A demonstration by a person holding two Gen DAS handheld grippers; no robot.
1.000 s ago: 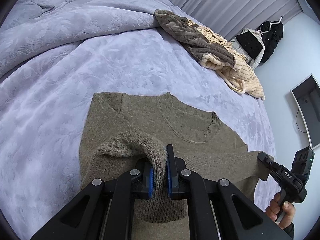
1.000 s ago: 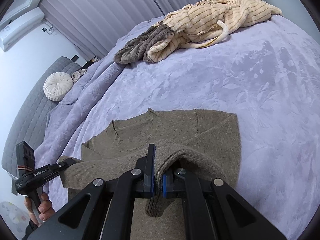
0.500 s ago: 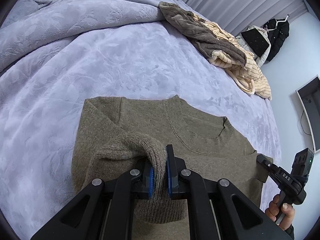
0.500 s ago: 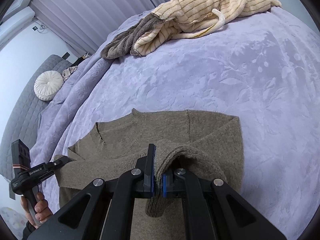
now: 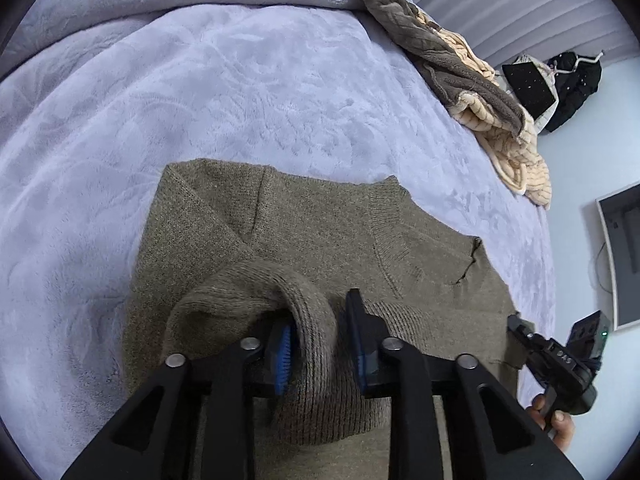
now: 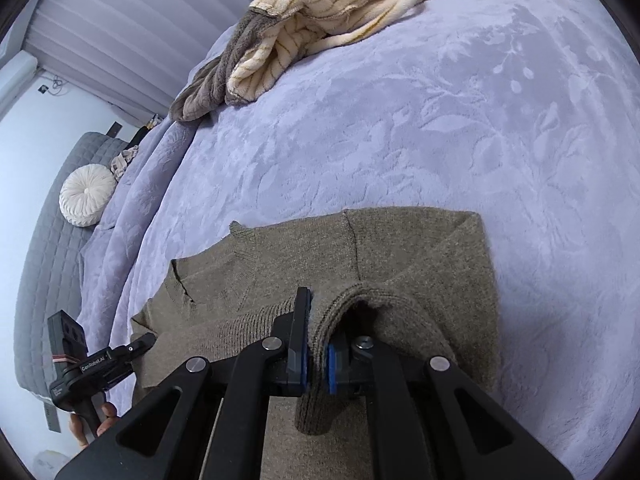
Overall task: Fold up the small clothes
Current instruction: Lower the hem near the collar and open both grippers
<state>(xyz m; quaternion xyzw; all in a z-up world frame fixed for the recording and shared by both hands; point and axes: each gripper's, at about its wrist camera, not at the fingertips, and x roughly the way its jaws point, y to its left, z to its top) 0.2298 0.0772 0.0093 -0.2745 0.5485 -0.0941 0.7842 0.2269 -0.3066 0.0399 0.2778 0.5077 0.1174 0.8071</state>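
my left gripper [image 5: 320, 344] hangs low over an olive-brown knitted sweater [image 5: 320, 232] that lies spread on a pale lilac plush bedspread with an embossed leaf pattern [image 5: 240, 92]. its jaws are opening: the ribbed hem fold of the sweater stands between them, leaning against the blue pad on one side, while the other finger is clear of the knit with a gap showing.

my right gripper [image 6: 316, 344] has its jaws almost together, pinching the other part of the same folded-up hem between its blue pads [image 6: 330, 368], the knit bunched into a hump just beyond them.

the sweater's neckline faces away from me, its sleeves are tucked in over the body, and the raised hem sits over the lower chest. in each view the other gripper shows at the sweater's far side edge, with a person's hand [image 5: 556, 420] around its handle.

at the far edge of the bed, well apart from the sweater, lies a heap of cream striped fleece clothing [image 6: 340, 12] with a grey-brown fuzzy garment [image 6: 212, 80] against it. a round white pleated cushion [image 6: 86, 194] rests near a grey quilted headboard [image 6: 44, 280].
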